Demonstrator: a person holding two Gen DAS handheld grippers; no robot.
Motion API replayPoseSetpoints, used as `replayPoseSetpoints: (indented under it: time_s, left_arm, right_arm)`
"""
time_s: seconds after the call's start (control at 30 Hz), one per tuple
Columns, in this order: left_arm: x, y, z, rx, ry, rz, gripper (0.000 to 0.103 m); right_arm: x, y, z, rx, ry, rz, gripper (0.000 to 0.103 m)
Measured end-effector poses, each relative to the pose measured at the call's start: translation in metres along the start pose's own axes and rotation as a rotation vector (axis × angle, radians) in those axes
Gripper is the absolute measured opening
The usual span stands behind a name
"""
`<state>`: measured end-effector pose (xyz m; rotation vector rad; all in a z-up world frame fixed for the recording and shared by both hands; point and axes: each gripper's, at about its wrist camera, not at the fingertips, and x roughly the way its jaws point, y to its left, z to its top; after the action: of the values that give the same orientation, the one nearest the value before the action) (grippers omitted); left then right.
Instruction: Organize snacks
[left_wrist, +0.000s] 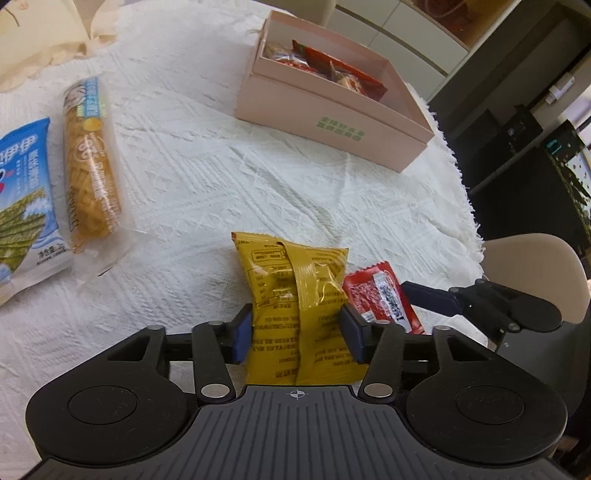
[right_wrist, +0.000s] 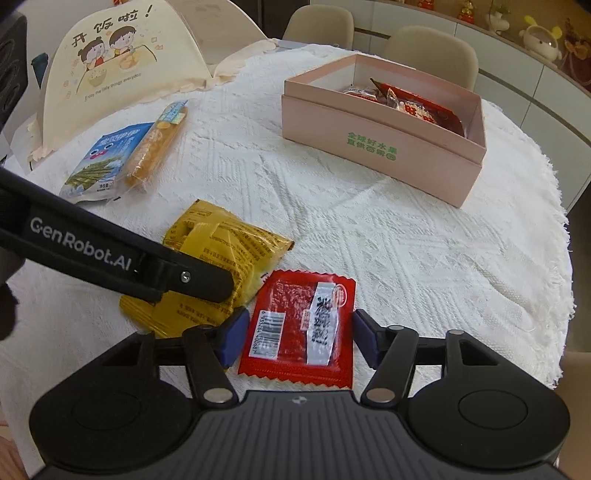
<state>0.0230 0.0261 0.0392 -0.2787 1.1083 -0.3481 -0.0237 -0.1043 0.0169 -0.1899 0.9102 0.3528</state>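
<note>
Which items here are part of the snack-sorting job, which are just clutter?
Job: yellow packet in left gripper; red packet between right gripper fingers; blue seaweed bag; biscuit stick pack; pink box.
Clutter: cartoon food cover; chairs.

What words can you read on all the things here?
"GenRobot.AI": left gripper arm.
"开饭啦!" and "Enjoy the little things everyday": cream food cover.
"全球好水果 直供百果": pink box.
Yellow packet, red packet, blue seaweed bag: print too small or blurred.
</note>
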Motion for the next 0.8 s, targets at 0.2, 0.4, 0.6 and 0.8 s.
replayPoseSetpoints:
  time_s: [0.2, 0.4, 0.6, 0.8]
  left_arm:
    - [-0.036, 0.024, -0.022, -0.055, -0.041, -0.019, 0.034]
    - [-0.08, 0.065, -0.046, -0.159, -0.088, 0.027, 0.034]
    - [-0.09, 0.093, -0.061, -0.248, -0.093, 0.023, 0.033]
    - [-0.086, 0.094, -0.069, -0.252, -0.082, -0.017, 0.033]
  right_arm:
    - [-0.007, -0.009, 0.016, 0.021, -0.004, 0.052, 0.066]
    - [-0.003, 0.011, 0.084, -0.01, -0.029, 0.189, 0.069]
    - [0.065, 0.064, 0.165, 0.068, 0.072, 0.347, 0.071]
    - [0.13, 0.109, 0.195, 0.055, 0.17, 0.286, 0.049]
